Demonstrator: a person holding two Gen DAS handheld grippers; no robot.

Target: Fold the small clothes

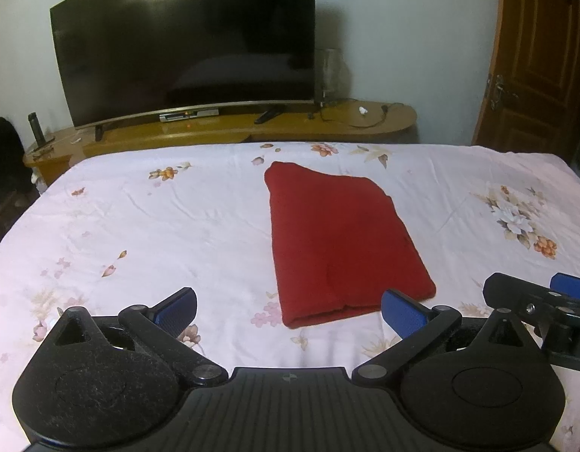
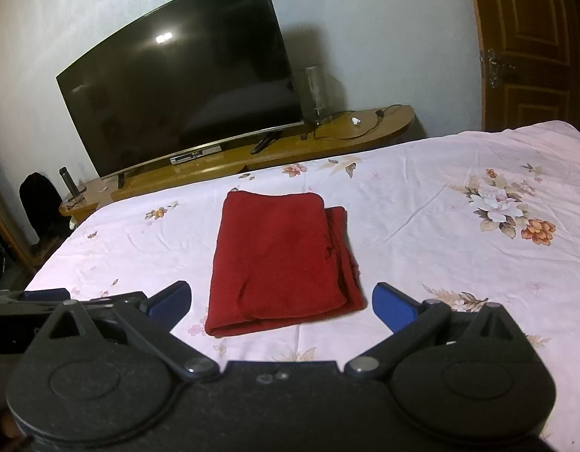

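A dark red cloth [image 1: 338, 241] lies folded into a long rectangle on the floral bedsheet [image 1: 158, 218], its near edge towards me. In the right wrist view the same red cloth [image 2: 278, 260] shows a second layer sticking out along its right side. My left gripper [image 1: 290, 310] is open just short of the cloth's near edge, blue pads wide apart and empty. My right gripper [image 2: 282, 303] is open too, straddling the cloth's near end without touching it. The right gripper [image 1: 534, 297] shows at the right edge of the left wrist view.
The pale pink bedsheet [image 2: 440, 226] spreads wide on both sides of the cloth. Beyond the bed's far edge stands a wooden TV bench [image 1: 252, 128] with a large dark television [image 1: 184, 45], cables and a remote. A brown door [image 1: 542, 56] is at the right.
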